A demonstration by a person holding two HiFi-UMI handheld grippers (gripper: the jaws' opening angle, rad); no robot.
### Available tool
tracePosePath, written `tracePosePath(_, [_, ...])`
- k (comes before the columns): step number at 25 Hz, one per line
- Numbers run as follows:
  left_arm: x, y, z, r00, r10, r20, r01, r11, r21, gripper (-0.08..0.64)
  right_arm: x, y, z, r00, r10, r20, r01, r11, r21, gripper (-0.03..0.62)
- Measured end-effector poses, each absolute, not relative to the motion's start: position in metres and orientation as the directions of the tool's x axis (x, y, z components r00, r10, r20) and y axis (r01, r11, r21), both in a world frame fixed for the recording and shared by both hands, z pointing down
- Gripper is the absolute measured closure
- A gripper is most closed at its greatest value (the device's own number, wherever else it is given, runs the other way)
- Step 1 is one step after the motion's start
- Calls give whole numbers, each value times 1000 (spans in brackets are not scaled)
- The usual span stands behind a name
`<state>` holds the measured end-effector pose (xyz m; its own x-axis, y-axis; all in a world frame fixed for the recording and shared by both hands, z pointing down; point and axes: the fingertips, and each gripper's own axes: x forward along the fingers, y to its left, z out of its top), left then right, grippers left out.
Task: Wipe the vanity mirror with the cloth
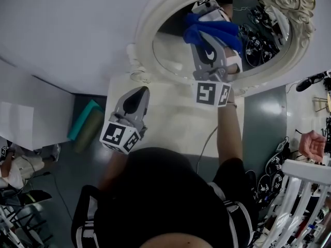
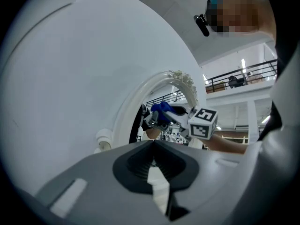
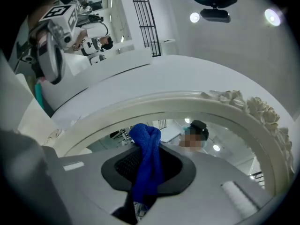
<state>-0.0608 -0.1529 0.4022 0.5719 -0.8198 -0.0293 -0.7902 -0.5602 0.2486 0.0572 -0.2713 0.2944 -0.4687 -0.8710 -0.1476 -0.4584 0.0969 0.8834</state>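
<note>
An oval vanity mirror (image 1: 176, 61) in an ornate white frame (image 1: 147, 14) stands at the back of a cream vanity top (image 1: 170, 118). My right gripper (image 1: 209, 53) is shut on a blue cloth (image 1: 199, 31) and holds it against the glass near the mirror's middle. From the right gripper view the blue cloth (image 3: 146, 165) bunches up between the jaws, just below the frame (image 3: 187, 102). My left gripper (image 1: 133, 103) hovers shut over the vanity top's left side, holding nothing. The left gripper view shows the mirror frame (image 2: 140, 97) and the cloth (image 2: 161, 109) ahead.
A teal box (image 1: 85, 120) lies on the floor left of the vanity. A white wall (image 1: 72, 30) is behind the mirror. Cables and equipment (image 1: 274, 164) clutter the floor at right, where another person's hand (image 1: 312, 144) shows beside a white rack (image 1: 302, 190).
</note>
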Motion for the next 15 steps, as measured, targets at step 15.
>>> tracePosePath(15, [-54,-153,424,567,-823,40,-801,-539,261,549,63,-272,524,-506,-845,172,-259,339,904,531])
